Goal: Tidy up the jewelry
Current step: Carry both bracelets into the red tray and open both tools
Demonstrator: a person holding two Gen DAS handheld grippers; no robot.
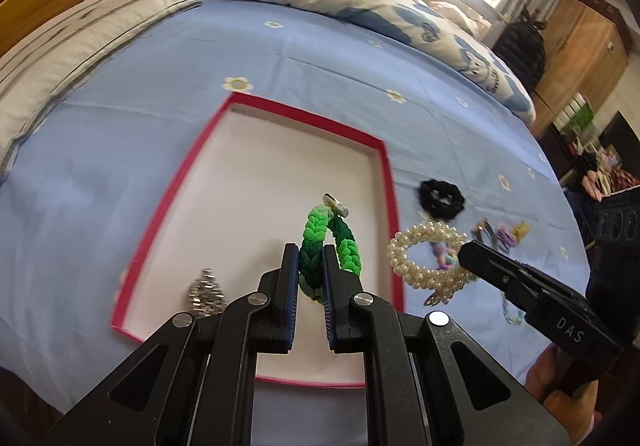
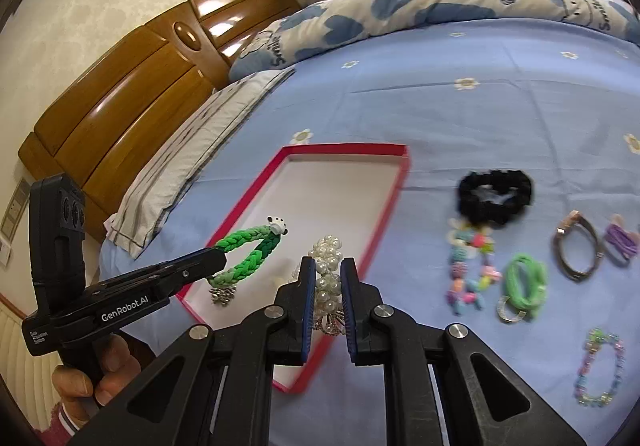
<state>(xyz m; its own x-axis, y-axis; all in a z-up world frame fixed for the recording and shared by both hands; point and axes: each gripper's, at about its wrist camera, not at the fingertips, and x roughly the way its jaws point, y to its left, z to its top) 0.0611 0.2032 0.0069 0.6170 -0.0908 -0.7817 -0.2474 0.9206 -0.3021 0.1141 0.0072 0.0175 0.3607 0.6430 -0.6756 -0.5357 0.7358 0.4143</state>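
My left gripper (image 1: 310, 260) is shut on a green braided bracelet (image 1: 330, 240) with a small white charm, held above the white floor of the red-rimmed tray (image 1: 280, 166). A silver trinket (image 1: 206, 292) lies in the tray's near left corner. My right gripper (image 2: 328, 272) is shut on a pearl bracelet (image 2: 329, 256), which hangs over the tray's (image 2: 348, 194) near right rim. In the left wrist view the right gripper (image 1: 466, 251) holds the pearl bracelet (image 1: 420, 258) just right of the tray. The right wrist view shows the left gripper (image 2: 218, 259) with the green bracelet (image 2: 252, 246).
On the blue bedsheet right of the tray lie a black scrunchie (image 2: 494, 196), a colourful bead bracelet (image 2: 472, 274), a green hair tie (image 2: 524, 282), a brown bangle (image 2: 576, 250), a purple tie (image 2: 620, 240) and a pastel bead bracelet (image 2: 600, 366). Pillow (image 2: 192, 150) and quilt (image 2: 400, 6) lie beyond.
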